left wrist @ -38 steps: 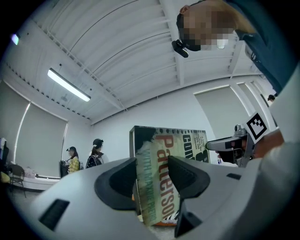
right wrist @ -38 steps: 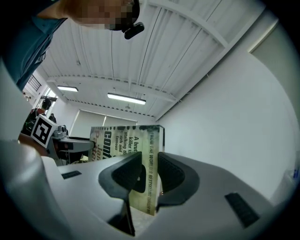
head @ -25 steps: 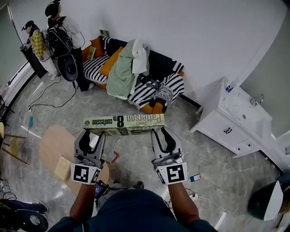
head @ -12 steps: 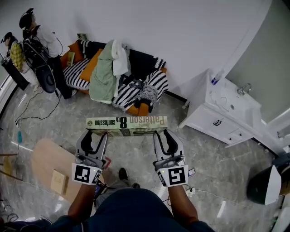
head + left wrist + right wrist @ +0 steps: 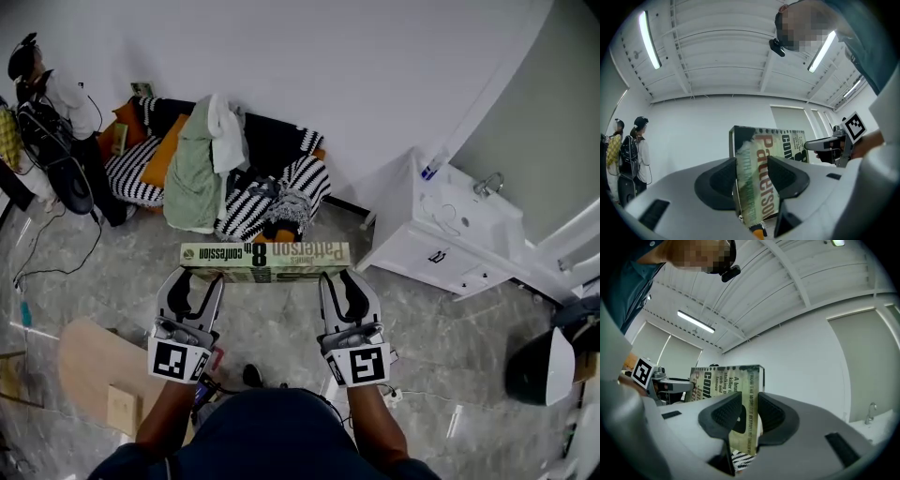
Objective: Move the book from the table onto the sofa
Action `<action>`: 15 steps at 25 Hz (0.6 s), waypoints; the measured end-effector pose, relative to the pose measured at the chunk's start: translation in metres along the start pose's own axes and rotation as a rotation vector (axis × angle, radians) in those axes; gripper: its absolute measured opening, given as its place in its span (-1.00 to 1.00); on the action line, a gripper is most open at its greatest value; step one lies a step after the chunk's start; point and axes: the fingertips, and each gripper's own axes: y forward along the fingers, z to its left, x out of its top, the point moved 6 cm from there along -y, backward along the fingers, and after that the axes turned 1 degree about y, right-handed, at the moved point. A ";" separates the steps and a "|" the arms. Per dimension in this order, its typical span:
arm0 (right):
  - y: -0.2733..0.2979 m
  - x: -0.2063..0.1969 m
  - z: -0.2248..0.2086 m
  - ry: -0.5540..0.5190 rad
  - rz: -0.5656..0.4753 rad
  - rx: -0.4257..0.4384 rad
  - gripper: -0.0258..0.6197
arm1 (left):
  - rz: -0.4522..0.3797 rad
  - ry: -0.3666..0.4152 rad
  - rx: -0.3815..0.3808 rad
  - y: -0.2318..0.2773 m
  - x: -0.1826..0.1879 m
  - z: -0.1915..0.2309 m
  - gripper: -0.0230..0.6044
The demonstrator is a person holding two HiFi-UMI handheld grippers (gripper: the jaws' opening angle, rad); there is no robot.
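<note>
- Head view: the book is held level in the air over the grey floor, spine uppermost. It is clear of the sofa and well apart from the wooden desk at lower left
- Head view: the left claw takes the book's left end and the right claw takes its right end. Pad contact cannot be read from this view
- Left gripper view: the left claw is clenched on the book, with 1 pad pressed on each cover. The right claw shows at the far right, on the other end of the book
- Right gripper view: the right claw is clenched on the book in the same manner, pads on both faces
- Only the head view shows the sofa, which has striped cushions and orange pillows. A green cloth is draped over it, and a white cabinet stands to its right
- Only the 2 gripper views show the ceiling and its strip lights
- The left gripper view shows 2 bystanders standing at its left edge. The head view crops them at its top-left corner
</note>
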 end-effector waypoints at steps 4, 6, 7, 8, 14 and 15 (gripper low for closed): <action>0.013 -0.006 0.000 -0.018 0.020 -0.033 -0.57 | -0.003 -0.022 -0.038 0.016 -0.013 0.014 -0.29; 0.019 -0.008 0.000 -0.022 0.027 -0.039 -0.58 | -0.004 -0.030 -0.046 0.023 -0.017 0.020 -0.29; 0.023 -0.009 -0.002 -0.024 0.029 -0.040 -0.58 | -0.006 -0.032 -0.047 0.027 -0.018 0.022 -0.29; 0.028 -0.010 -0.004 -0.026 0.030 -0.042 -0.58 | -0.007 -0.034 -0.049 0.031 -0.020 0.024 -0.29; 0.052 -0.021 -0.021 -0.018 0.036 -0.038 -0.58 | 0.005 -0.035 -0.047 0.059 -0.031 0.033 -0.29; 0.057 -0.024 -0.026 -0.013 0.034 -0.034 -0.58 | 0.008 -0.032 -0.044 0.065 -0.033 0.034 -0.29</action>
